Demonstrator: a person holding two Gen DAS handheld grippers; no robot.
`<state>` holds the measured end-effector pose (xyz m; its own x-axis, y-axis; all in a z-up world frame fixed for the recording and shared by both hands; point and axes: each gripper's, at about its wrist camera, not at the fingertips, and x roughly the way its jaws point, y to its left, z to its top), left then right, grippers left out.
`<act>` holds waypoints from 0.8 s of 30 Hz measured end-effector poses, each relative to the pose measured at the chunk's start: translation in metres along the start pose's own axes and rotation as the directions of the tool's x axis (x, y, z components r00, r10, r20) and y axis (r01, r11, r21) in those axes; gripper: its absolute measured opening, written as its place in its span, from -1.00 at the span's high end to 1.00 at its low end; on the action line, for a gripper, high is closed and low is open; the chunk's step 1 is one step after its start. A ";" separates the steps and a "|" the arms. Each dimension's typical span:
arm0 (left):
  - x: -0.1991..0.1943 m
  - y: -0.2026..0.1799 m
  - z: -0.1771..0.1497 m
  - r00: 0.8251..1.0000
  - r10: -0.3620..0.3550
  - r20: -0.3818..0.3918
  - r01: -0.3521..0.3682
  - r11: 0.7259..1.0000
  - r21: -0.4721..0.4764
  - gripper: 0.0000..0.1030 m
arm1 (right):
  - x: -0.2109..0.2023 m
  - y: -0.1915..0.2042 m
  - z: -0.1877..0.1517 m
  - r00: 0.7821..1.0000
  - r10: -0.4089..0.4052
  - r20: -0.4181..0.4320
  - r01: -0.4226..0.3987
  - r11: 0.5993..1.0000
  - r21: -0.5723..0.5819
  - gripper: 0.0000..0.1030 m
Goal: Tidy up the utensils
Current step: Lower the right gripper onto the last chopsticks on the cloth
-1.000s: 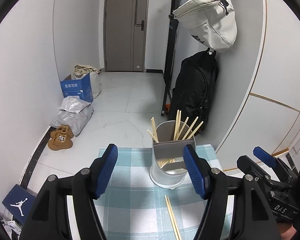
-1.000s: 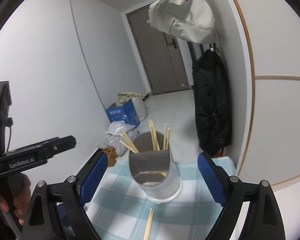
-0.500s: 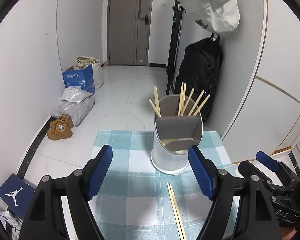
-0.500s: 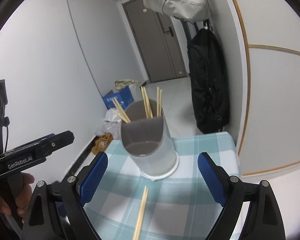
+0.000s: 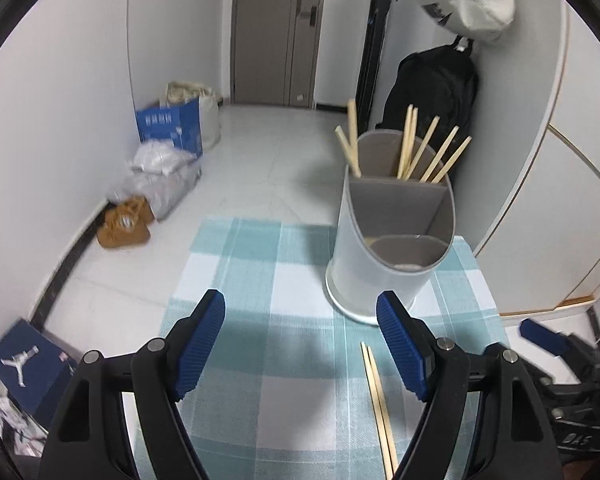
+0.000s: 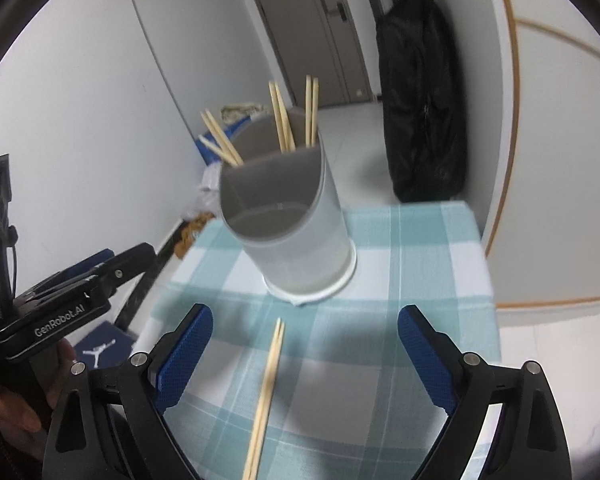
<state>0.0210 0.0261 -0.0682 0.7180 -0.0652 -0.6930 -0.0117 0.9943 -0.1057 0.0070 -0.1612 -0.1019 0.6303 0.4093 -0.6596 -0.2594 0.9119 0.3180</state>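
A grey utensil holder (image 5: 384,264) (image 6: 296,236) with a divider stands at the far side of a small table with a teal checked cloth (image 5: 268,280) (image 6: 420,252). Several wooden chopsticks (image 5: 416,148) (image 6: 284,120) stand in its back compartment. A loose pair of chopsticks (image 5: 378,396) (image 6: 266,384) lies on the cloth in front of it. My left gripper (image 5: 302,338) hangs open above the cloth, left of the loose pair. My right gripper (image 6: 304,354) is open too, with the loose pair lying below, between its blue pads (image 6: 184,360).
The table is narrow, with floor dropping away on the left and far sides. A black backpack (image 5: 432,100) hangs by the wall behind the holder. Bags, a blue box (image 5: 170,128) and brown shoes (image 5: 122,226) sit on the floor at left. A hand (image 6: 32,412) holds the left gripper.
Both grippers have come down and tilted toward the table, so the holder and the loose chopsticks look larger and nearer. The left jaws stand a little wider than a second ago.
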 end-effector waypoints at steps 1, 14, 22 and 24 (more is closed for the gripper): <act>0.000 0.004 0.000 1.000 -0.006 -0.008 0.006 1.000 -0.016 -0.45 | 0.003 -0.001 -0.001 1.000 0.003 -0.012 -0.003 1.000 0.001 -0.78; 0.028 0.039 0.002 0.996 0.018 -0.089 -0.028 0.994 -0.106 -0.45 | 0.072 0.022 -0.019 0.961 -0.014 -0.275 -0.019 0.993 -0.118 0.19; 0.035 0.052 0.002 0.993 0.025 -0.117 -0.039 0.993 -0.116 -0.45 | 0.099 0.028 -0.024 0.935 -0.053 -0.351 -0.006 0.986 -0.164 0.52; 0.037 0.053 0.002 0.991 0.025 -0.129 -0.040 0.992 -0.118 -0.45 | 0.103 0.028 -0.023 0.927 -0.060 -0.369 -0.006 0.984 -0.176 0.56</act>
<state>0.0478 0.0769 -0.0982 0.6220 -0.0510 -0.7813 -0.1222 0.9793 -0.1612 0.0482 -0.0924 -0.1765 0.3300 0.3353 -0.8824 -0.3875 0.9005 0.1973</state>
